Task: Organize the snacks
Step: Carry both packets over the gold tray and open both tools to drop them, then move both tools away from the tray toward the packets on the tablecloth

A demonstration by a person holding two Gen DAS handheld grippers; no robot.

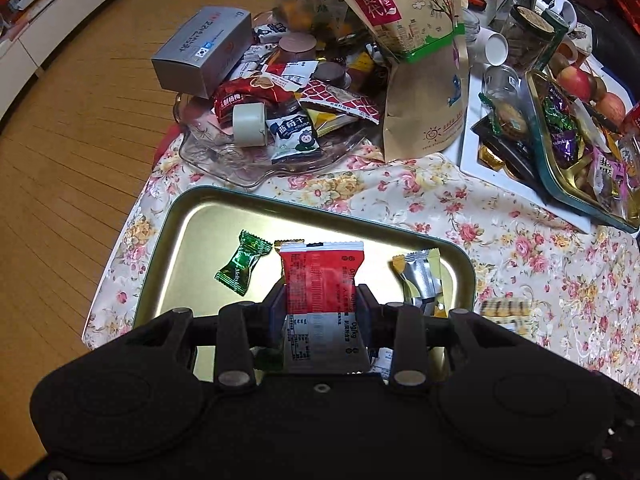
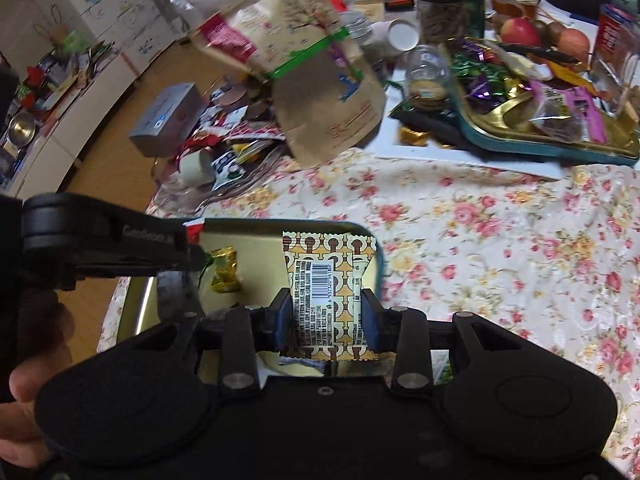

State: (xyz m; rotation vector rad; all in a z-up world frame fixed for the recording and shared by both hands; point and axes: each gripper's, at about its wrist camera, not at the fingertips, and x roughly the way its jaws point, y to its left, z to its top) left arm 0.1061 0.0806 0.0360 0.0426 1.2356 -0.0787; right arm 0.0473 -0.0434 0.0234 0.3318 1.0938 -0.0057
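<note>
Left gripper: the left gripper [image 1: 323,312] has its two fingers pressed on a red and white snack packet [image 1: 322,276]. It holds the packet over the gold tray [image 1: 192,240].
Right gripper: the right gripper [image 2: 328,320] has its fingers squeezed on a cream and brown patterned packet [image 2: 330,280] with a barcode. This packet is above the right end of the same tray [image 2: 136,304].
Gold tray: it sits on the flowery tablecloth [image 1: 400,200], close to both grippers.
In the tray: a green wrapped candy [image 1: 239,262] lies on the left. A silver and yellow packet [image 1: 420,280] lies on the right. A small gold wrapped candy [image 2: 225,270] shows in the right wrist view.
Glass dish: a clear dish [image 1: 224,156] behind the tray is piled with many snack packets. A grey box [image 1: 204,50] leans on the pile.
Big bag: a tall brown paper bag [image 1: 420,60] with a red label stands just beside the dish.
Far tray: a second tin tray [image 1: 560,184] on the right is full of purple and green candies. It rests partly on a white board [image 1: 504,184].
Apples: red apples [image 1: 576,82] sit behind that tray.
Jar: a dark jar [image 1: 528,40] stands near a paper cup [image 1: 494,48] lying on its side.
</note>
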